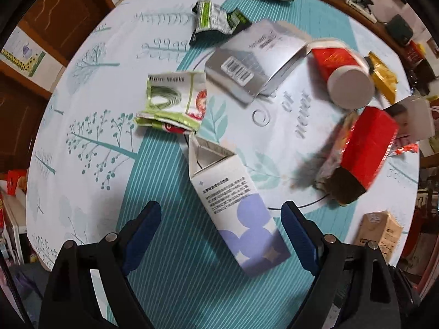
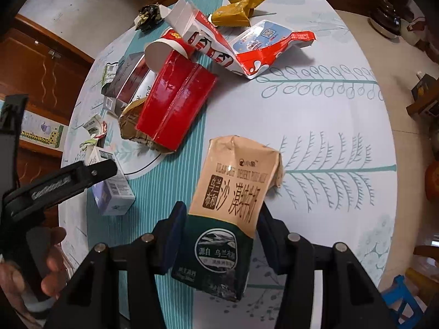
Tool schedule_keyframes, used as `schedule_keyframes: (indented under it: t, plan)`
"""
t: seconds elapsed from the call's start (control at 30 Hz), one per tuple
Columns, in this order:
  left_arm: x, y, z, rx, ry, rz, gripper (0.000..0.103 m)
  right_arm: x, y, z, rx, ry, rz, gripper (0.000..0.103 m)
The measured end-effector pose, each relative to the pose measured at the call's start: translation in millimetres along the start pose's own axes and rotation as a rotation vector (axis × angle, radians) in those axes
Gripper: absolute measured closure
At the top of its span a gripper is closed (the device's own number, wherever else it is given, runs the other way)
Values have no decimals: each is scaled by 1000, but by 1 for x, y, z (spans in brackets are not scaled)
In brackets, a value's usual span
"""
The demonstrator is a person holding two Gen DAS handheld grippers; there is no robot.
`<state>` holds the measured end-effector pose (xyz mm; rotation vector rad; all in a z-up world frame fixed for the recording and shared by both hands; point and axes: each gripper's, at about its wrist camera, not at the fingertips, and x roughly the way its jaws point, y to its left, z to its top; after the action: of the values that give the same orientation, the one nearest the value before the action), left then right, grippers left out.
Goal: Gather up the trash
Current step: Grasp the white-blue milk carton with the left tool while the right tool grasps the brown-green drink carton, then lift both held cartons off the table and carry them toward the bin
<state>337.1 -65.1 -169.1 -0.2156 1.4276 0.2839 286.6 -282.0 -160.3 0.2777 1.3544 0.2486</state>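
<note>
My left gripper [image 1: 221, 213] is open, its blue pads on either side of a white carton with purple circles [image 1: 236, 211] that lies on the table, not touching it. The same carton shows in the right wrist view [image 2: 112, 189]. My right gripper [image 2: 222, 219] is shut on a tan and dark green milk carton [image 2: 227, 208], also seen at the left view's edge [image 1: 377, 231]. A red box [image 1: 365, 150] [image 2: 175, 101], a red paper cup [image 1: 345, 71], a silver box [image 1: 255, 60] and a green-white wrapper [image 1: 172, 101] lie scattered on the table.
The round table has a teal and white patterned cloth [image 2: 315, 126]. A red-white carton [image 2: 208, 41], a red-blue pouch [image 2: 269, 46] and a yellow wrapper [image 2: 236, 11] lie at the far side. A green wrapper [image 1: 216, 19] lies far left. Wooden cabinets [image 2: 41, 63] stand behind.
</note>
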Motion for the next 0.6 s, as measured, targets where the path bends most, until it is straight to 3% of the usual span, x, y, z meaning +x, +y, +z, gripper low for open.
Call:
schedule_keyframes:
  t: [0.07,0.13,0.17,0.23,0.27,0.6]
  plan:
    - [7,1,1,-11,26,-14,20,0,2,-1,-5,-3,2,52]
    - [12,3,0,-26,43,-39,40,-1,2,-2,-11,-3,3,52]
    - [14,4,0,-28,52,-44,42,-1,2,-2,-17,-3,4,52]
    - [11,3,-2,0,22,-30,63,-2,2,-3,-24,-2,7,53]
    - [10,3,-3,14,18,-33,67,0,5,-3,-27,-2,9,53]
    - [-23,33,-41,124,-43,-72,68,-4,34,-18,-26,-23,66,54]
